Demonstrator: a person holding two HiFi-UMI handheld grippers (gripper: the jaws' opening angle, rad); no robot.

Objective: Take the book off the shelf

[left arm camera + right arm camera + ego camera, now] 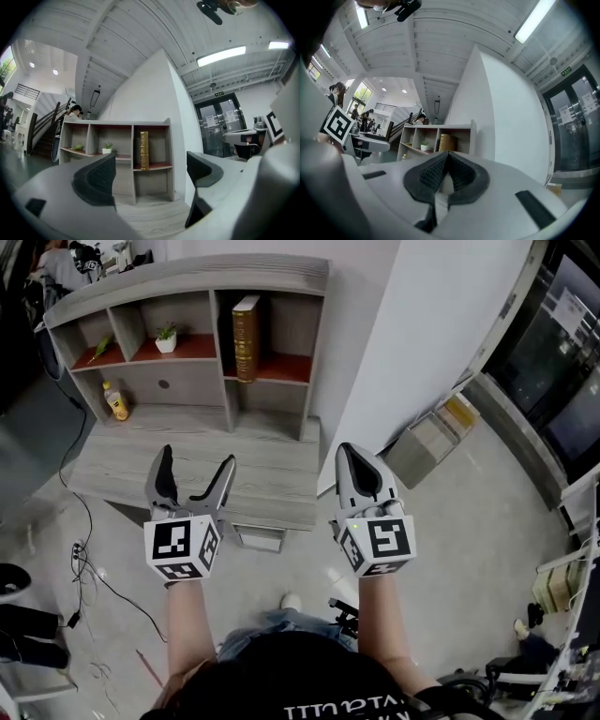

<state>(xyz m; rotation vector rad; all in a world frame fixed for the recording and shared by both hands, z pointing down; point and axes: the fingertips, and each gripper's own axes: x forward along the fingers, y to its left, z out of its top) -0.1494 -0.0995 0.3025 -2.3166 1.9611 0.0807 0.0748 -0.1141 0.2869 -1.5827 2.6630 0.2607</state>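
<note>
A brown book with gilt spine point(246, 337) stands upright in the right upper compartment of a grey shelf unit point(192, 282) with red boards. The book point(144, 150) shows straight ahead between the jaws in the left gripper view, and partly above the jaws as the book point(446, 141) in the right gripper view. My left gripper point(196, 468) is open and empty, hovering over the low grey desk point(262, 493) in front of the shelf. My right gripper point(357, 458) is shut with nothing in it, beside the desk's right end. Both are well short of the book.
A small potted plant point(166, 337) and a green item point(101, 346) sit on the left upper shelves, a yellow bottle point(115, 402) below. A white wall point(412, 324) rises right of the shelf. Cardboard boxes point(433, 437) lie on the floor at right; cables point(89, 563) at left.
</note>
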